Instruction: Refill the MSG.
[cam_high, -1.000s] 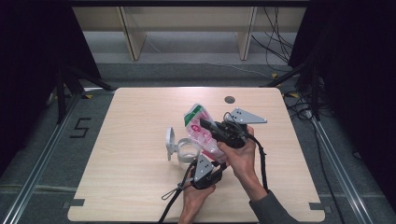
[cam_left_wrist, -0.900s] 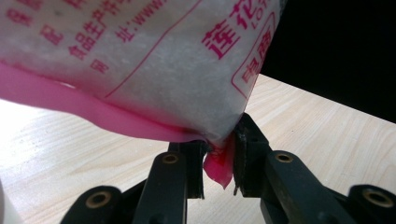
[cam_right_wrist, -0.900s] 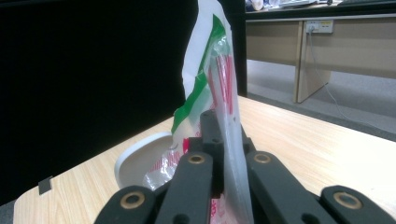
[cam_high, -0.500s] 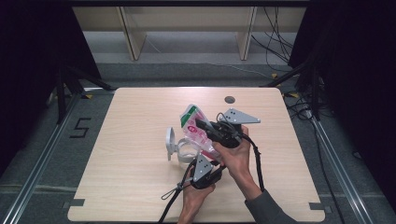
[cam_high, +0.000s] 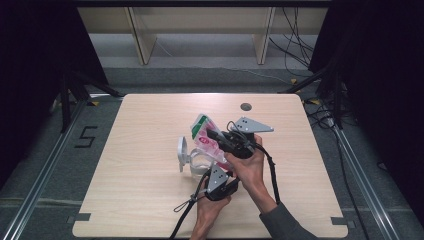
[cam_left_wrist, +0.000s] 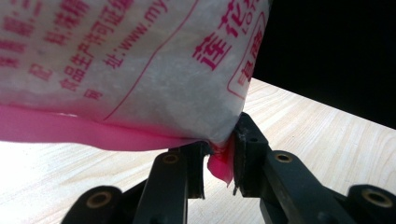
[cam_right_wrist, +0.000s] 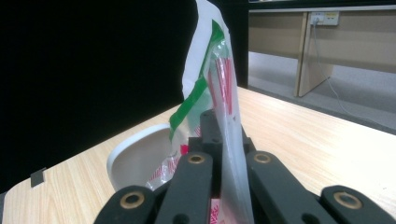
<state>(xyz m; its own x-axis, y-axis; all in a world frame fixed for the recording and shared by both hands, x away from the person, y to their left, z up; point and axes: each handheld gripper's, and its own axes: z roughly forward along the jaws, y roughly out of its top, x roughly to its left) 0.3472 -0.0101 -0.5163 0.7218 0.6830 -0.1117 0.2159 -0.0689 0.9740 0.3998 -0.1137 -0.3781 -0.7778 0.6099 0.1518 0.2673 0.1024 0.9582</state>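
Bag (cam_high: 204, 135) slants up-left; my right gripper (cam_high: 220, 137) clamps its side, my left gripper (cam_high: 212, 167) pinches its pink bottom corner.

Small change only: the right gripper (cam_high: 216, 136), clamped on the bag (cam_high: 204, 131), sits a bit lower & nearer the person vs. a sec ago, so the bag's green top leans slightly closer to the white lid (cam_high: 182, 153).
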